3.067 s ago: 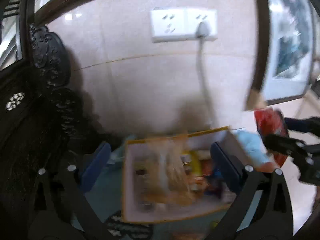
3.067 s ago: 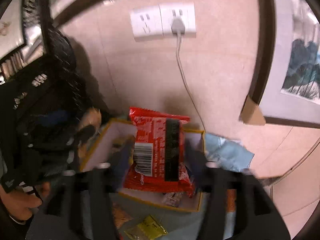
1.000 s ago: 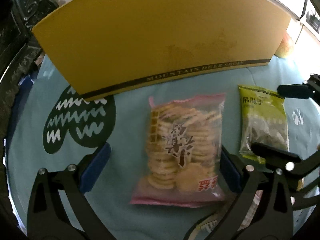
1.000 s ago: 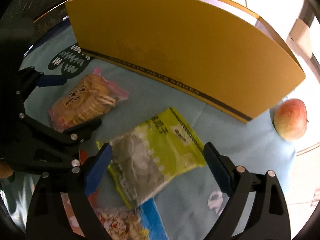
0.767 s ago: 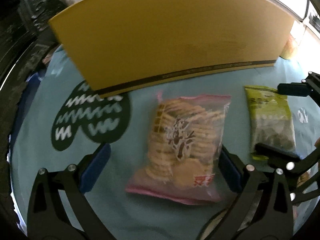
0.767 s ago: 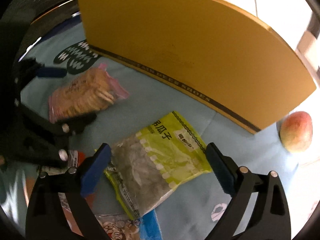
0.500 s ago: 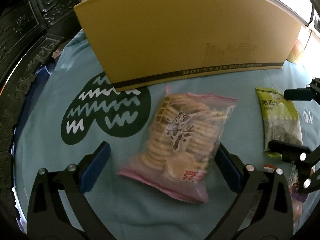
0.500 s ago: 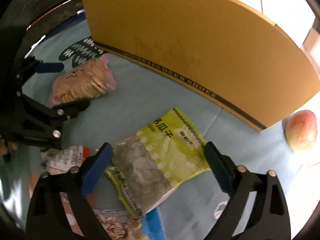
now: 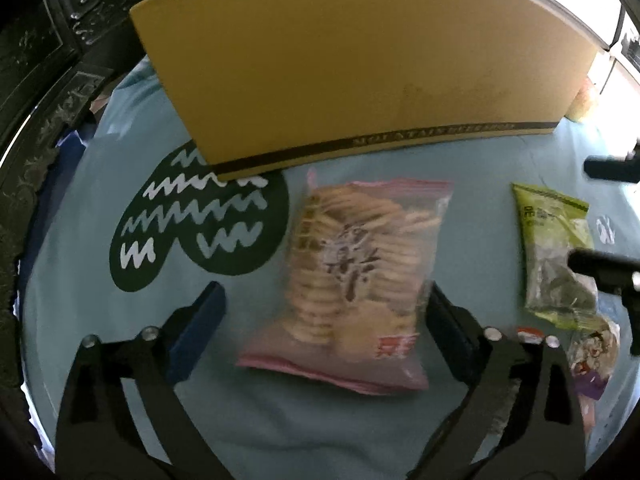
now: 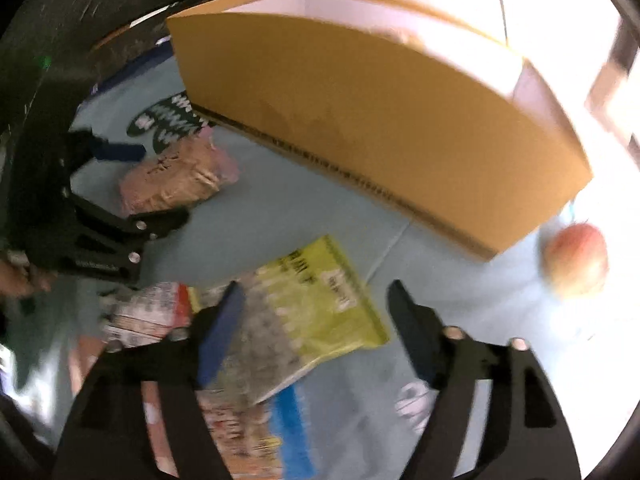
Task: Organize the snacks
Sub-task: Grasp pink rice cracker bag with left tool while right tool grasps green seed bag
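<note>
Snacks lie loose below the yellow box (image 9: 360, 64): your left gripper (image 9: 324, 320), fingers spread, straddles the cracker bag (image 9: 352, 276) at centre; your right gripper (image 10: 316, 332) has just been opening, probably clear of the green packet (image 10: 312, 312), ready for boxing.

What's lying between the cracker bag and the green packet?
Nothing: only bare blue cloth separates the cracker bag from the green packet, seen in the left wrist view.
</note>
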A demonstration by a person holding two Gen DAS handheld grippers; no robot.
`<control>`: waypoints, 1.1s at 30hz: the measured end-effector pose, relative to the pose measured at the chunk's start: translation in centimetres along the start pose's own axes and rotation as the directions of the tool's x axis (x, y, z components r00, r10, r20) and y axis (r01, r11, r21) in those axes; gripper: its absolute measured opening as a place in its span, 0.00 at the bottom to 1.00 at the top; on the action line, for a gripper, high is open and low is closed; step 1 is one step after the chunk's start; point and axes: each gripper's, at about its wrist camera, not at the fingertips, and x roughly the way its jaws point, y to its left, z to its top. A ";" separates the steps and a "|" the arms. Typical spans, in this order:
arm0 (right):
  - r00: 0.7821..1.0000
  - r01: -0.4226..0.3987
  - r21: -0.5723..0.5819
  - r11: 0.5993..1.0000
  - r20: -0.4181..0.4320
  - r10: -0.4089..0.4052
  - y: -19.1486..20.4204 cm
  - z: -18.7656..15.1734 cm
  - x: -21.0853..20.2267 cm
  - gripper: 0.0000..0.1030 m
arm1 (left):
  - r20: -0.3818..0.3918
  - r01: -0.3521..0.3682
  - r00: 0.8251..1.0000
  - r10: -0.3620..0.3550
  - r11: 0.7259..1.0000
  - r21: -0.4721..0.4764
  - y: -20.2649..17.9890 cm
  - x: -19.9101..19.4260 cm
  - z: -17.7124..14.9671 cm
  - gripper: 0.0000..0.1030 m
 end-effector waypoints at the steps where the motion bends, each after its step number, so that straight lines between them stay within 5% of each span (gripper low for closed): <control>1: 1.000 -0.019 -0.060 0.998 -0.002 0.019 0.9 -0.3 0.2 0.90 | -0.006 -0.002 1.000 0.002 1.000 -0.004 0.1 0.1 0.0 0.98; 4: 0.998 0.001 -0.212 0.977 -0.063 -0.015 2.6 -1.3 2.1 0.91 | -0.015 0.001 1.000 -0.002 1.000 -0.012 0.5 0.4 0.3 0.98; 6: 0.999 0.010 -0.215 0.977 -0.045 -0.020 2.6 -1.4 2.5 0.99 | -0.010 -0.001 1.000 0.001 1.000 -0.001 0.6 0.6 0.5 0.98; 9: 0.985 -0.115 -0.016 0.993 -0.135 0.112 -0.3 -1.0 3.7 0.95 | -0.011 0.008 1.000 -0.008 1.000 0.000 1.1 0.9 0.6 0.98; 11: 0.984 -0.130 0.003 0.992 -0.124 0.129 -0.9 -0.8 3.3 0.80 | -0.007 0.020 1.000 -0.020 1.000 0.002 1.4 1.0 0.5 0.96; 13: 0.981 -0.146 0.045 0.988 -0.121 0.150 -1.7 -0.4 3.0 0.65 | 0.010 0.048 0.999 -0.048 0.999 0.026 0.9 0.6 0.5 0.77; 15: 0.976 -0.178 0.116 0.977 -0.105 0.190 -3.2 -0.1 2.5 0.60 | 0.025 0.070 0.997 -0.071 0.996 0.064 0.1 0.1 0.6 0.60; 18: 0.968 -0.218 0.210 0.953 -0.076 0.238 -5.0 -0.7 1.7 0.42 | 0.025 0.075 0.997 -0.077 0.995 0.071 -0.2 0.1 0.7 0.58; 33: 0.944 -0.329 0.447 0.832 0.122 0.308 -6.8 -3.5 -4.2 0.36 | 0.071 0.168 0.983 -0.167 0.986 -0.001 0.9 -2.6 0.8 0.53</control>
